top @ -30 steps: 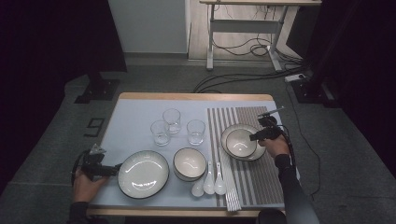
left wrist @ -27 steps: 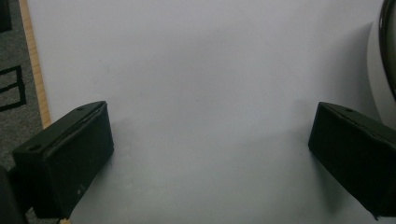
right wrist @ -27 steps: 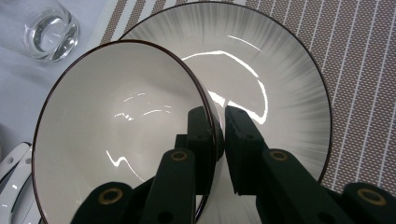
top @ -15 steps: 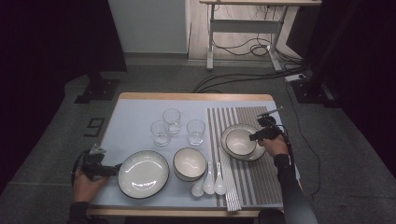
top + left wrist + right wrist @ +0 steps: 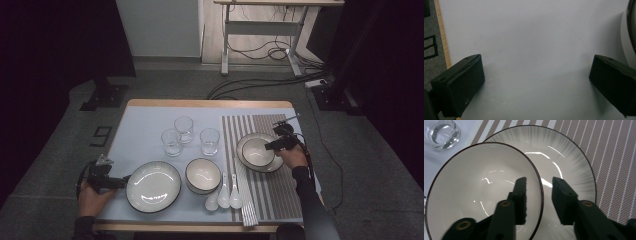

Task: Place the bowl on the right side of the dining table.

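Observation:
A white dark-rimmed bowl (image 5: 474, 195) sits in a ribbed plate (image 5: 569, 157) on the striped placemat (image 5: 614, 157). My right gripper (image 5: 539, 182) straddles the bowl's rim, one jaw inside the bowl and the other over the plate. Its jaws have just been opening, and the pads stand clear of the rim. In the high view, the right gripper (image 5: 274, 146) is at the right edge of that bowl (image 5: 257, 151). My left gripper (image 5: 120, 182) rests open on the table beside a large plate (image 5: 152, 186); its jaws (image 5: 536, 58) hold nothing.
A second bowl (image 5: 203, 175) stands mid-table with three white spoons (image 5: 223, 196) beside it. Three glasses (image 5: 183, 128) stand behind them. A pale strip (image 5: 245, 200) lies along the placemat's left edge. The table's wooden edge (image 5: 442, 37) is close to the left gripper.

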The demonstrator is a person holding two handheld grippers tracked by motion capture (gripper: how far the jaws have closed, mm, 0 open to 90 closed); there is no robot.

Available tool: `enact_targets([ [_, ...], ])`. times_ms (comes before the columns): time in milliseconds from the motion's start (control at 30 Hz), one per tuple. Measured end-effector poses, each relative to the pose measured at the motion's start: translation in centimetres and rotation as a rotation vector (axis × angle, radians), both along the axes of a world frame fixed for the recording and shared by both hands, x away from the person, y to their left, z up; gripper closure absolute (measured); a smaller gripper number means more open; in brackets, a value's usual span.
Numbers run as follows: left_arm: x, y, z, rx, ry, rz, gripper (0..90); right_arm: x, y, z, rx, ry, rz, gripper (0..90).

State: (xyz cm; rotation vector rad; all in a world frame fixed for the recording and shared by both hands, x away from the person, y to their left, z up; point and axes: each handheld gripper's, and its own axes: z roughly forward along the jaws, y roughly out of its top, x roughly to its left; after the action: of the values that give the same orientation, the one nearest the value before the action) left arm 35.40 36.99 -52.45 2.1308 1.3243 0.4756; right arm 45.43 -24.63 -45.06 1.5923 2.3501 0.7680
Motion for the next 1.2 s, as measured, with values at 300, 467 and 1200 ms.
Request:
enact_targets([
  [300, 0.0, 0.0, 0.0, 0.000, -0.002, 0.001, 0.0, -1.0, 0.6, 1.0, -0.057, -0.068, 0.030, 36.4],
  [467, 0.0, 0.0, 0.0, 0.000, -0.002, 0.001, 0.0, -1.9, 0.8, 1.6, -0.052, -0.099, 0.053, 29.4],
  [1200, 0.0, 0.0, 0.0, 0.001, -0.002, 0.000, 0.0, -7.7, 0.0, 3.7, -0.015, -0.238, 0.104, 18.0],
])
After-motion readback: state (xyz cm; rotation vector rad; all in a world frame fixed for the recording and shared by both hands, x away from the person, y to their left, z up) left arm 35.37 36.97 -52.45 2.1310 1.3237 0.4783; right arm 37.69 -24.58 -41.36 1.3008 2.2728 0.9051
